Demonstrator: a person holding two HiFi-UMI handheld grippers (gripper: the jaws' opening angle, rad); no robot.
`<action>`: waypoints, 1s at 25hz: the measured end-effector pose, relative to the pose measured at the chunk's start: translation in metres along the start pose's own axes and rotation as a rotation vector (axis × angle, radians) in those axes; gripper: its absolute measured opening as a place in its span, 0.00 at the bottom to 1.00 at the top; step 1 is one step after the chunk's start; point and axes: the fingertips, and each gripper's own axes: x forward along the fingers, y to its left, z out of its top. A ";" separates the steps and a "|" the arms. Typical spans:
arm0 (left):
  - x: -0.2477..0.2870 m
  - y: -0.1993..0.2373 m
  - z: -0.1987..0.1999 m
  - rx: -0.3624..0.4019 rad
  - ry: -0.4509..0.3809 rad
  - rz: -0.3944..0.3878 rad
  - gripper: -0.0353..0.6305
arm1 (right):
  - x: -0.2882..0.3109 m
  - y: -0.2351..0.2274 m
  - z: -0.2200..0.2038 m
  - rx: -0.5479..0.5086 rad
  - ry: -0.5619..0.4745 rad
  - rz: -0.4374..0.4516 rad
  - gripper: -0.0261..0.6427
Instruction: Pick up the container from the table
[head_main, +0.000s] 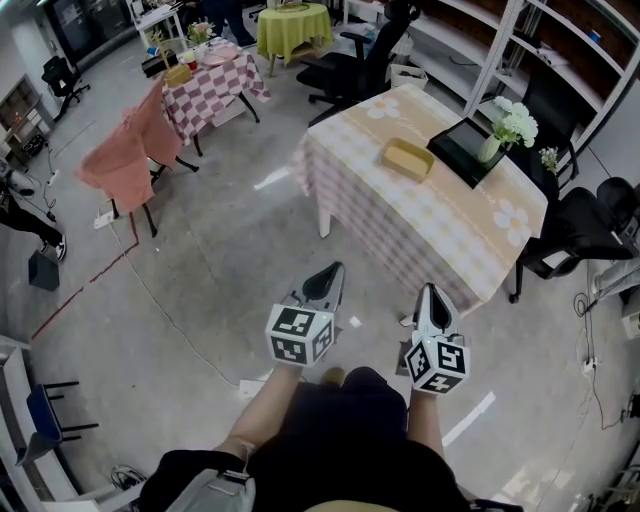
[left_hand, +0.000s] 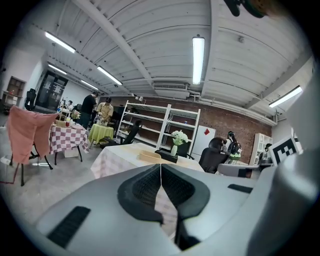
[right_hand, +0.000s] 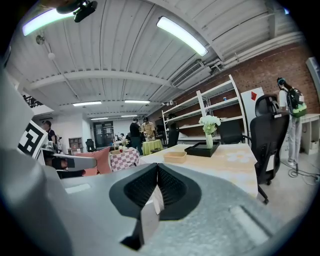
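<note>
1. While the left tongs (head_main: 329, 272) and the right tongs (head_main: 428, 291) are held low over the grey floor (head_main: 220, 260), the container (head_main: 407, 159) lies well ahead of them on the table (head_main: 440, 235), and neither pair touches it.
2. That container is a shallow, tan, open box. It sits on the pale checked cloth, ahead of the tongs and nearer the right pair's line than the left's.
3. Just beyond it, farther from the tongs, lies a black tray (head_main: 465, 150). A vase of white flowers (head_main: 508, 128) stands at the tray's far right edge.
4. From the left tongs (left_hand: 161, 166) the container (left_hand: 149, 156) shows straight ahead, above the tips. These tongs are closed, the ribbed pads meeting at the front with nothing held.
5. From the right tongs (right_hand: 157, 168) the container (right_hand: 175, 156) shows ahead and a little to the right. These tongs are also closed and hold nothing.
6. Each pair carries its marker cube (head_main: 298, 335) behind the tips, close to the person's arms.
7. A black office chair (head_main: 360, 55) stands beyond the table's far left corner, and another (head_main: 585, 235) stands off to the right of the right tongs.
8. Far to the left of the left tongs are a red-checked table (head_main: 215, 85) and a chair draped in pink cloth (head_main: 125, 155).
9. Farther off is a green-covered round table (head_main: 292, 28).
</note>
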 end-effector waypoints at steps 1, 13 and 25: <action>-0.001 0.000 -0.001 -0.002 0.001 0.001 0.07 | -0.001 0.000 0.000 0.000 0.001 0.001 0.05; -0.008 -0.005 -0.015 0.003 0.044 -0.015 0.07 | -0.011 0.004 -0.006 0.020 0.011 -0.003 0.05; 0.030 -0.006 -0.016 0.022 0.076 -0.047 0.07 | 0.016 -0.013 -0.005 0.054 0.014 -0.005 0.05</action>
